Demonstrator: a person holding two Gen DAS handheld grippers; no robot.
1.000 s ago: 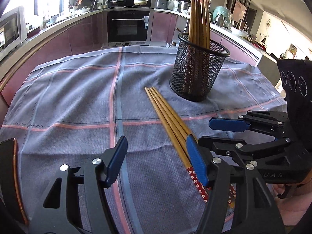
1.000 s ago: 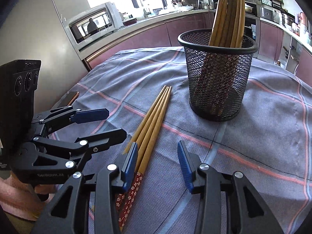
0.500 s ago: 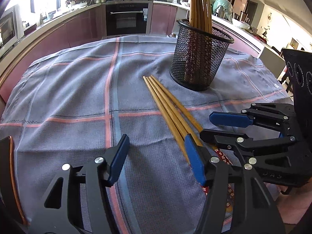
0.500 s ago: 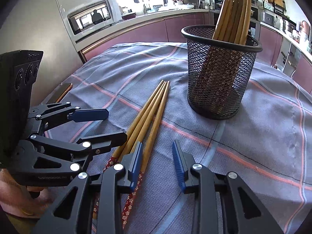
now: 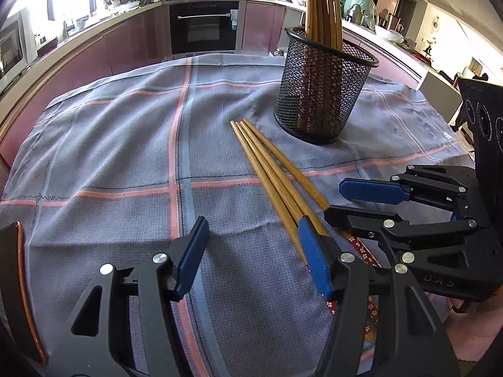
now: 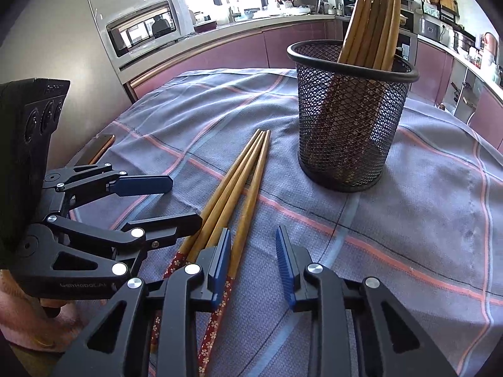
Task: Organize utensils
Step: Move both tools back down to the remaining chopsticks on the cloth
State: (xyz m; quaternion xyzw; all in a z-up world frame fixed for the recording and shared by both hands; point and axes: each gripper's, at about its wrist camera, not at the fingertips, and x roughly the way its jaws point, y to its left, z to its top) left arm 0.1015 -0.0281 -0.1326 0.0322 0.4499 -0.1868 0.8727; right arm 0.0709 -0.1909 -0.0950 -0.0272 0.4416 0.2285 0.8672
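Observation:
Three wooden chopsticks [image 5: 270, 169] with red flowered ends lie side by side on the grey checked cloth; they also show in the right wrist view [image 6: 239, 185]. A black mesh holder [image 5: 320, 94] stands behind them with several chopsticks upright in it, and shows in the right wrist view [image 6: 349, 119]. My left gripper [image 5: 251, 251] is open and empty, its right finger just beside the chopsticks. My right gripper [image 6: 253, 264] is open, low over the chopsticks' red ends, with the rightmost chopstick between its fingers. Each gripper shows in the other's view [image 5: 361, 201] [image 6: 163, 201].
The cloth [image 5: 125, 144] covers the table. A phone [image 6: 94, 150] lies at the table's left edge. Kitchen counters, an oven [image 5: 204, 28] and a microwave [image 6: 144, 28] stand behind the table.
Both grippers have edged forward and lower toward the lying chopsticks. The right gripper's fingers now straddle the rightmost chopstick. The chopsticks and holder have not moved.

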